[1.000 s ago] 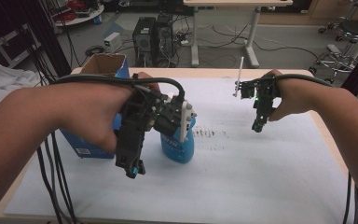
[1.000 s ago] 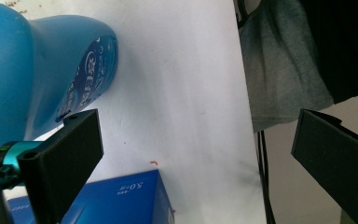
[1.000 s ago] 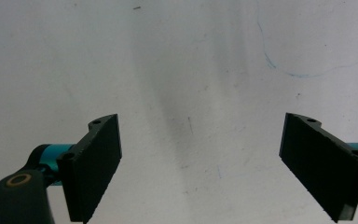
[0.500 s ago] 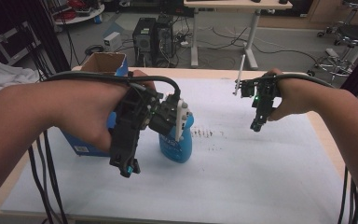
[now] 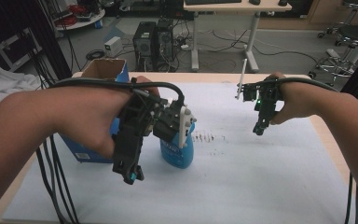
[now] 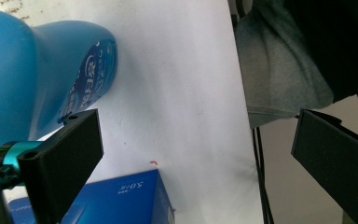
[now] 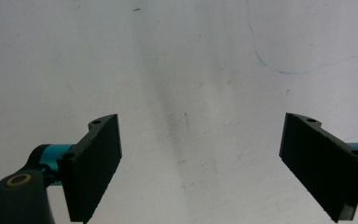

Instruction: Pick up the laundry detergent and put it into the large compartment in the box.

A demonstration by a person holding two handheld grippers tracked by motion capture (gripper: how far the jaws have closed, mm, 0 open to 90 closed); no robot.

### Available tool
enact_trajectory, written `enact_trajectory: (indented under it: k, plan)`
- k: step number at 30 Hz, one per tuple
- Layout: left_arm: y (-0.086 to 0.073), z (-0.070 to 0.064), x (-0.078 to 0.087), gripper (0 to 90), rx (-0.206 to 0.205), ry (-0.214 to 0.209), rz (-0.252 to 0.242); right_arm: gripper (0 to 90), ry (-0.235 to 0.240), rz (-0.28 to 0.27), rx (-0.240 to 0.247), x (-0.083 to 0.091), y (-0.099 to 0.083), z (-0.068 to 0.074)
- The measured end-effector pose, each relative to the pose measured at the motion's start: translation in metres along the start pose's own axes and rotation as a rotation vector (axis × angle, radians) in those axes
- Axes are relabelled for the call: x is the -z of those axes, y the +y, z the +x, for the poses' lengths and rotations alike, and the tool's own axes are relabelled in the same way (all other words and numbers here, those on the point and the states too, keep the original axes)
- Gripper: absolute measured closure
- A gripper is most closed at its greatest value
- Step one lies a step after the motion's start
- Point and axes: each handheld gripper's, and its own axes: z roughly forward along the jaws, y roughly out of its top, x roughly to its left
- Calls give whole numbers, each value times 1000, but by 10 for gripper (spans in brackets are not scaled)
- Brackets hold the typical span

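A blue plastic bottle with a printed label stands on the white paper just right of my left gripper. In the left gripper view the bottle sits at the upper left, beside the left jaw and outside the gap. My left gripper is open wide with nothing between its jaws. My right gripper hangs over the right half of the paper, pointing down. In the right gripper view that gripper is open above bare paper.
A blue box with an open cardboard top stands at the table's left, behind my left hand; its corner lies below the left jaws. White paper covers the table, with small dark marks mid-table and a thin blue pen line.
My left gripper has shifted slightly beside the bottle. The right gripper has dropped a little and otherwise stays in place.
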Motion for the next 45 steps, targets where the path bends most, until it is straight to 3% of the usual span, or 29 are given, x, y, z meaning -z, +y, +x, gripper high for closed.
enact_trajectory:
  k: [6, 12, 17, 20, 24, 31, 36, 40, 45]
  plan:
    - [0, 1, 1, 20, -3, 3, -7, 120, 2, 15, 1, -1, -2, 2]
    - [-5, 0, 7, 20, 1, 14, -54, 120, -4, 8, 14, 1, 1, 5]
    - [-11, 9, 11, 20, 16, 22, -70, 120, -2, 13, 11, 0, 1, 4]
    - [-15, 12, 16, 20, 4, 22, -113, 120, -3, 8, 13, 0, 1, 3]
    - [-18, 17, 22, 20, -3, 39, -114, 120, -1, 2, 5, 1, 0, 2]
    - [-27, 34, 31, 20, 2, 48, -144, 120, 6, -1, -8, -1, -2, -2]
    - [-31, 54, 36, 20, 7, 65, -139, 120, 8, 16, -10, -7, -2, -6]
    - [-30, 69, 36, 20, -5, 68, -123, 120, 14, 21, -17, -8, -2, -9]
    - [-25, 85, 29, 20, -53, 92, -89, 120, 12, 13, -23, -10, -1, -12]
